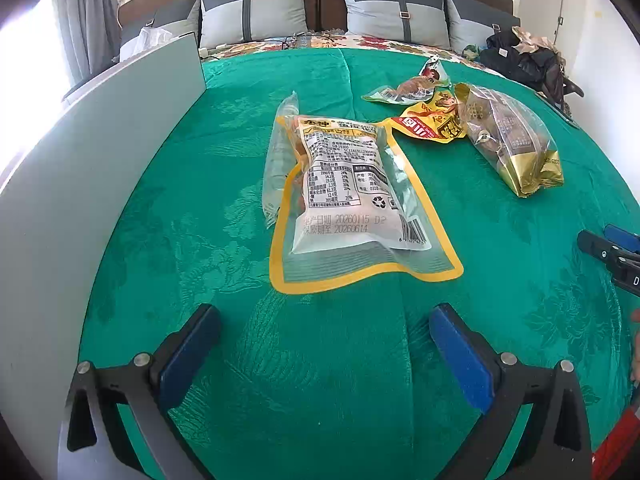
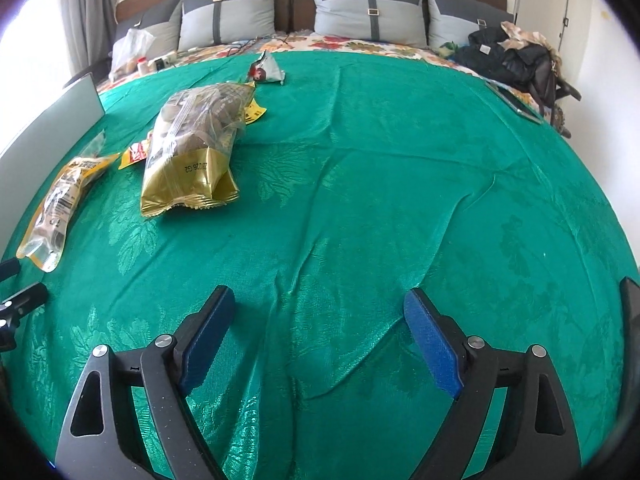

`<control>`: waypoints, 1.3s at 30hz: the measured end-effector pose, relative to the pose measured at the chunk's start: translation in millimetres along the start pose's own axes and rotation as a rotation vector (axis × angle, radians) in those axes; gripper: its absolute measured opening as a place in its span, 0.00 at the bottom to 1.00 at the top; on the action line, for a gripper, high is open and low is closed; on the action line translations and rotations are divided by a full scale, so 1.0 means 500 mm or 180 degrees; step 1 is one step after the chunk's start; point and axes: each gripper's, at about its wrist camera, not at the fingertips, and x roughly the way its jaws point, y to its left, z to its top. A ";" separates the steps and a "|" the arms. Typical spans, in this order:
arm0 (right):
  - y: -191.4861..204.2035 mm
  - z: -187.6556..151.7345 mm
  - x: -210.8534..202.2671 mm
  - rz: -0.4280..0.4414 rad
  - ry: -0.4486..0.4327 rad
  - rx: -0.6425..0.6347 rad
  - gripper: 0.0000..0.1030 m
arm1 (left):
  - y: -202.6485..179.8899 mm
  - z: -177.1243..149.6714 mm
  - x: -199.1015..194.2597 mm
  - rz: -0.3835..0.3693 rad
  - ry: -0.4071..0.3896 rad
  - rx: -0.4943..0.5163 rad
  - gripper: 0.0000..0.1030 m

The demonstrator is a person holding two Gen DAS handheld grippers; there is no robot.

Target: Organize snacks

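Several snack bags lie on a green bedspread (image 1: 200, 200). A clear yellow-edged bag (image 1: 352, 200) lies straight ahead of my left gripper (image 1: 324, 320), which is open and empty just short of it. Behind it are a gold bag of brown snacks (image 1: 508, 140), a yellow and red packet (image 1: 428, 124) and a small packet (image 1: 412, 86). My right gripper (image 2: 316, 308) is open and empty over bare bedspread (image 2: 400, 160). The gold bag (image 2: 196, 152) and the yellow-edged bag (image 2: 60, 204) lie to its far left. A small grey packet (image 2: 266, 68) lies further back.
A white box wall (image 1: 80, 180) stands along the left. Grey pillows (image 1: 252, 12) and a brown headboard are at the back. Dark clothes and a bag (image 1: 524, 60) sit at the back right. A plastic bag and small items (image 2: 132, 52) sit at the back left.
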 end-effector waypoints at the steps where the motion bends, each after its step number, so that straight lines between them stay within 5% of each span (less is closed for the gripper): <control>1: 0.000 0.000 0.000 0.0003 0.0000 0.0000 0.86 | 0.000 0.000 0.000 0.0000 -0.0002 0.0000 1.00; 24: -0.001 0.000 0.002 0.0005 -0.0002 0.0005 0.87 | 0.001 -0.003 -0.001 -0.0012 0.0002 0.0004 1.00; 31: -0.001 0.000 0.002 0.0006 -0.0002 0.0007 0.88 | -0.001 -0.018 -0.028 -0.0143 0.0211 0.0098 0.99; 39: -0.001 0.000 0.002 0.0006 -0.0003 0.0007 0.88 | -0.041 0.118 -0.048 -0.0138 0.0161 0.0162 0.92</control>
